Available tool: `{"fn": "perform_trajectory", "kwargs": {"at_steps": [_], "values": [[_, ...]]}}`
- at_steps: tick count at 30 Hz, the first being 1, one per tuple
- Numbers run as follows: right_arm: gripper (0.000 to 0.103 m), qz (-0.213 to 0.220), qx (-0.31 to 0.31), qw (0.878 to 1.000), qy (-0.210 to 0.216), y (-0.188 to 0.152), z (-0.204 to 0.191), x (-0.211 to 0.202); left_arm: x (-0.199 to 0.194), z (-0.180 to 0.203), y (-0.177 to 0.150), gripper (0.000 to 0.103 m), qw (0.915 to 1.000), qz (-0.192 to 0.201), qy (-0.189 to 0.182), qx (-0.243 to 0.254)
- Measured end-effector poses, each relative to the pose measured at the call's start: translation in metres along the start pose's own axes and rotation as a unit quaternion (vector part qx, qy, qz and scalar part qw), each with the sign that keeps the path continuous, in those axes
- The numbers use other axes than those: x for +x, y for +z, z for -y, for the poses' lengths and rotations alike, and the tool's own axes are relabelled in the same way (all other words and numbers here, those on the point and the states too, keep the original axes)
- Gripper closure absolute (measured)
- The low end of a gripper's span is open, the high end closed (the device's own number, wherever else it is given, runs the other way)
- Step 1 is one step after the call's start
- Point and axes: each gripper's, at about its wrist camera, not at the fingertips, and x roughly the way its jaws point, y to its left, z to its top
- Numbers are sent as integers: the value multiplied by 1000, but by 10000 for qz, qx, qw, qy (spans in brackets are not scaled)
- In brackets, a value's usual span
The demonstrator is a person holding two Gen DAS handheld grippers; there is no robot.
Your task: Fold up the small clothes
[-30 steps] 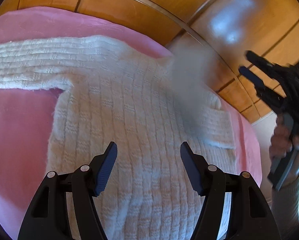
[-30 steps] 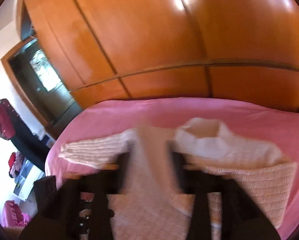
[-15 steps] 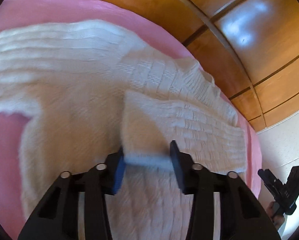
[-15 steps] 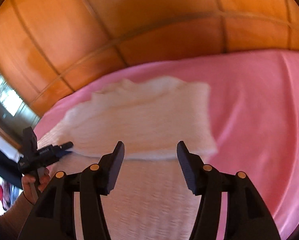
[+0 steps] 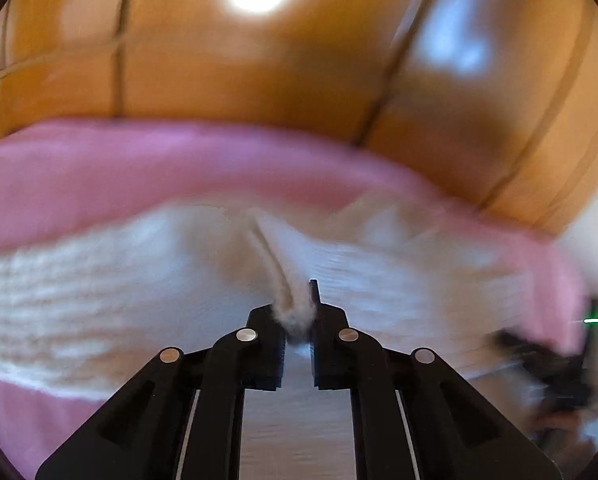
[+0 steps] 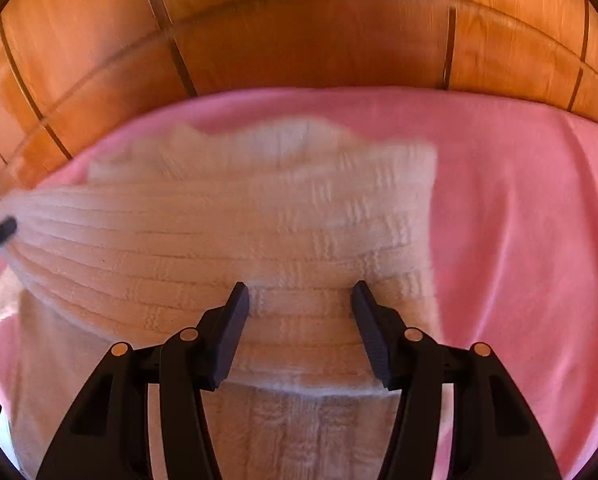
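My left gripper (image 5: 297, 312) has its fingers closing tight on a little bunch of the white knit sweater (image 6: 227, 236), and the wool sticks up between them. I think it is the end of a sleeve, but the left view is too blurry to be sure. My right gripper (image 6: 299, 300) has its fingers about half open, with nothing pinched, and they hang just over the sweater's folded part. The sweater lies flat on the pink bed cover (image 6: 519, 220), in front of the brown wooden wall (image 6: 299, 32). One sleeve is stretched out sideways toward my left gripper, which shows at the far left edge of the right view. What could go wrong? I only have a small tuft of wool, so it could slip out if I pull fast. If I pull too hard, the whole sweater could slide on the cover and the neat fold could come undone. My right fingers could also poke the fold and make it bumpy.
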Motion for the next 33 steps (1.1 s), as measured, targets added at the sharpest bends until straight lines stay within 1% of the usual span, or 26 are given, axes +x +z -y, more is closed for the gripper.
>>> {"fn": "perform_trajectory", "kwargs": {"at_steps": [1,2,3,5,7,9,10,12,13,14,16,18,19,21,22,23,26,27,28,29,30,32,33], "values": [[47,76,-55,9999,-103,-3,-3,-1,19,-5,-7,91,9993,-309,188,22],[46,120,-85,9997,-175,-4,-5,-2,30,-10,-14,86,9990,-388,228,17],[46,142,-115,9996,-224,-5,-7,-1,32,-13,-20,86,9996,-236,167,22],[45,162,-209,9992,-315,-6,-10,1,30,-16,-22,86,9997,-170,120,-81],[44,180,-254,9989,-360,-7,-12,1,21,-24,-20,84,9989,-207,36,-417],[43,213,-260,9988,-369,-8,-12,0,3,-37,-26,66,9975,-84,10,-701],[43,218,-263,9988,-362,-8,-13,2,-3,-43,-28,62,9969,-12,30,-785],[42,217,-262,9988,-340,-8,-12,1,-17,-58,-36,60,9949,24,101,-1005],[41,221,-268,9988,-337,-9,-13,1,-26,-70,-42,60,9926,-4,100,-1214],[40,222,-274,9988,-334,-10,-12,2,-34,-81,-46,60,9898,2,11,-1424],[37,207,-292,9987,-358,-9,-13,5,-55,-115,-62,60,9804,66,106,-1968],[36,195,-308,9986,-383,-9,-15,5,-77,-147,-74,60,9689,272,16,-2458],[35,194,-308,9986,-371,-9,-15,4,-92,-171,-82,60,9579,469,2,-2831],[30,194,-282,9991,-266,-8,-14,4,-111,-213,-94,59,9374,741,54,-3401],[28,178,-264,9994,-151,-7,-12,4,-118,-229,-99,59,9283,808,151,-3626],[27,179,-254,9995,-112,-7,-11,4,-126,-248,-104,58,9168,907,265,-3880],[27,197,-300,9992,-172,-7,-13,4,-143,-290,-110,58,8935,1135,566,-4307],[27,198,-332,9990,-216,-7,-14,4,-145,-306,-111,58,8845,1147,640,-4476],[27,194,-351,9989,-241,-7,-15,5,-144,-314,-112,58,8790,1118,664,-4588],[27,193,-366,9988,-263,-7,-15,5,-141,-325,-112,58,8706,1069,745,-4744],[27,197,-371,9988,-268,-7,-16,5,-137,-330,-112,58,8659,1060,783,-4826],[26,199,-370,9988,-267,-7,-17,5,-128,-344,-110,58,8536,1085,748,-5040],[26,196,-375,9987,-266,-7,-17,5,-125,-345,-106,58,8508,1133,740,-5078]]}}
